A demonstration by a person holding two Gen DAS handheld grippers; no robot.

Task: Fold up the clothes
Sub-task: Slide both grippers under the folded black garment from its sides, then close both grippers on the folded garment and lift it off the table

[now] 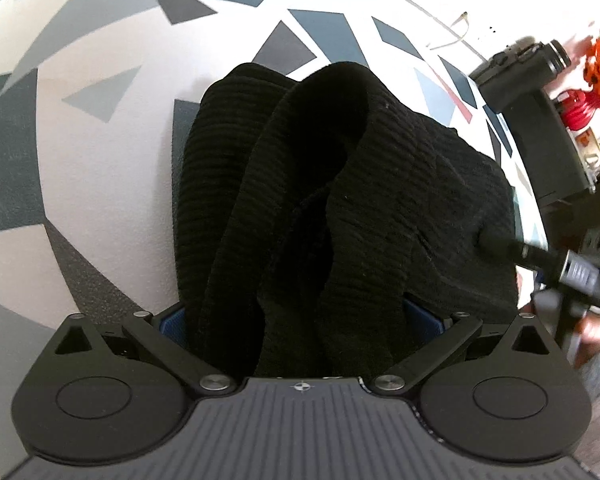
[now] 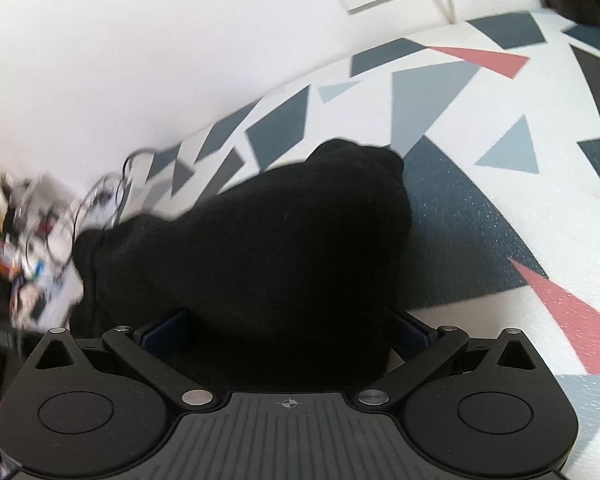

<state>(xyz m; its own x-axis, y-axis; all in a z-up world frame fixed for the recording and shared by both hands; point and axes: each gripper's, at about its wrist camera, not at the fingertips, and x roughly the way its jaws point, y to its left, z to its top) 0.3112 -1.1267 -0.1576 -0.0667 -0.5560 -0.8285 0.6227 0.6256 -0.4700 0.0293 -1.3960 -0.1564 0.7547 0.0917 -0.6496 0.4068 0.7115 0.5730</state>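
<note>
We grip the black knit garment [image 1: 340,208] in both grippers — left [image 1: 296,320], right [image 2: 288,328] — fingers clamped on bunched cloth; soft, limp, droopy, so better taken at the edges.

The garment [image 1: 340,208] lay bunched on the patterned surface [image 1: 100,160], between both grippers' fingers, a camera [image 1: 532,60] beyond its right edge.

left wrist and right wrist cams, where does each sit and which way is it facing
Left wrist: sits on the left claw, looking along its fingers at the bunched black garment over the patterned surface; a hand and the right claw's tool show at right.
Right wrist: sits on the right claw, facing the same garment, patterned surface and white wall.
Shared: the garment and the surface.
</note>
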